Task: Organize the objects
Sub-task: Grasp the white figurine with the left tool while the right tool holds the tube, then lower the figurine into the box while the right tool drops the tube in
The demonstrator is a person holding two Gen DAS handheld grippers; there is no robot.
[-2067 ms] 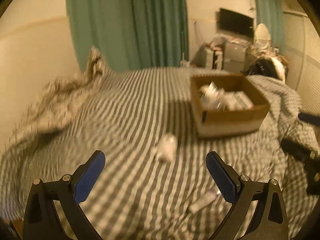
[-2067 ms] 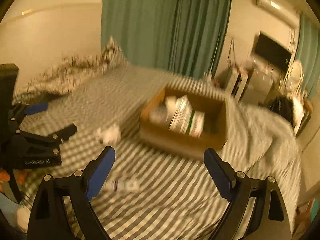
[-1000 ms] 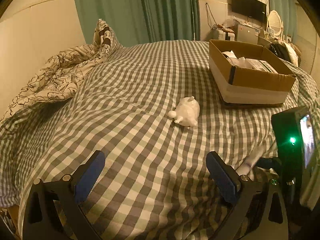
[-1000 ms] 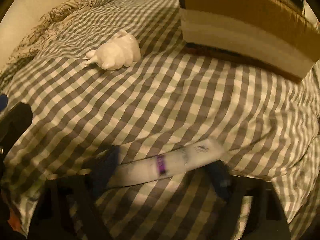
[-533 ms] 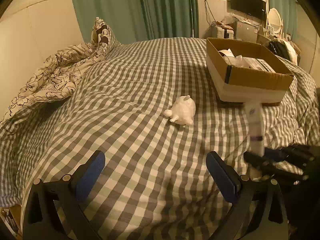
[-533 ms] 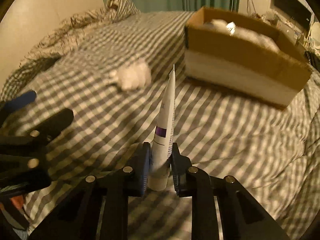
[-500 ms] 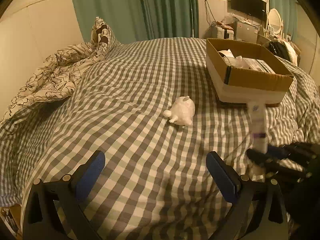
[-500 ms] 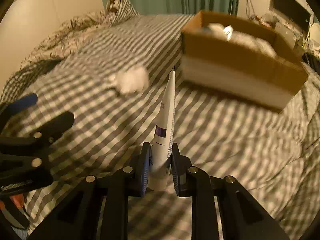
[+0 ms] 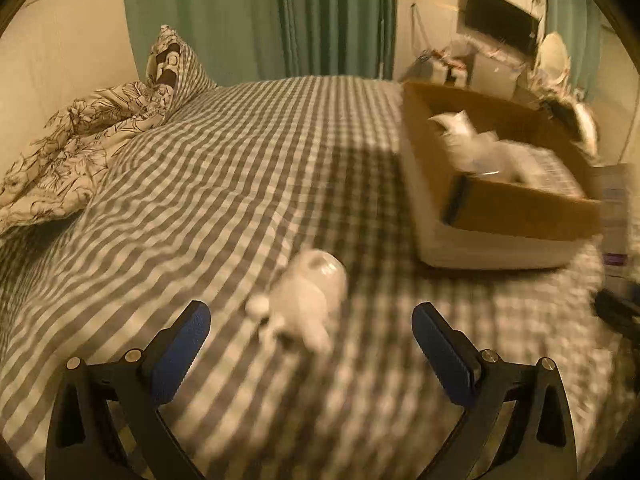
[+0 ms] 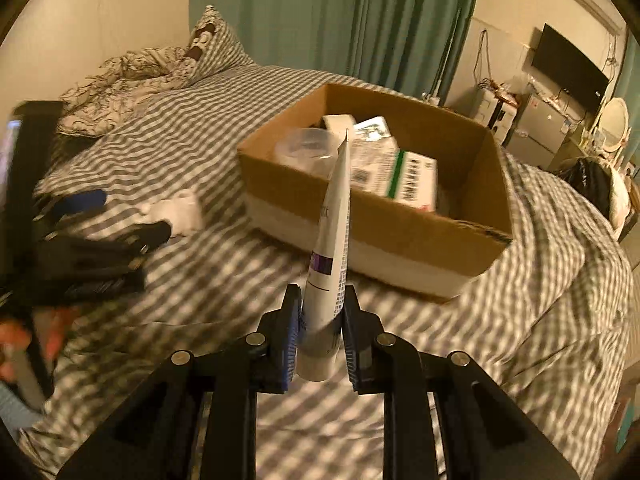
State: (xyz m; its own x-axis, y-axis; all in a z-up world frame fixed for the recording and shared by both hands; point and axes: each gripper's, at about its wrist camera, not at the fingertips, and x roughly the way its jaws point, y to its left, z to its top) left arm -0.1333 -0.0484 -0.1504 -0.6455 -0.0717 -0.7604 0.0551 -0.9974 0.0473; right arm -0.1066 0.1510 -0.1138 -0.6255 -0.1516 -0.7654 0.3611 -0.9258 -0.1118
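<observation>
My right gripper (image 10: 320, 312) is shut on a white tube with a purple band (image 10: 332, 248), held upright above the bed, its crimped end pointing at the open cardboard box (image 10: 472, 232). The box (image 9: 520, 208) holds several packets and a clear lid. My left gripper (image 9: 308, 340) is open and empty, just short of a small white animal figurine (image 9: 308, 296) lying on the checked bedspread. The figurine (image 10: 180, 208) shows beside the left gripper (image 10: 120, 216) in the right wrist view. The tube (image 9: 616, 220) shows blurred at the right edge of the left wrist view.
The checked bedspread (image 9: 240, 184) covers the bed. A crumpled floral duvet and pillow (image 9: 80, 140) lie at the far left. Green curtains (image 10: 340, 20), a wall television (image 10: 568, 64) and cluttered furniture stand behind the bed.
My right gripper has lifted the tube higher and closer to the box. My left gripper has moved forward, so the figurine now sits close in front of its open fingers.
</observation>
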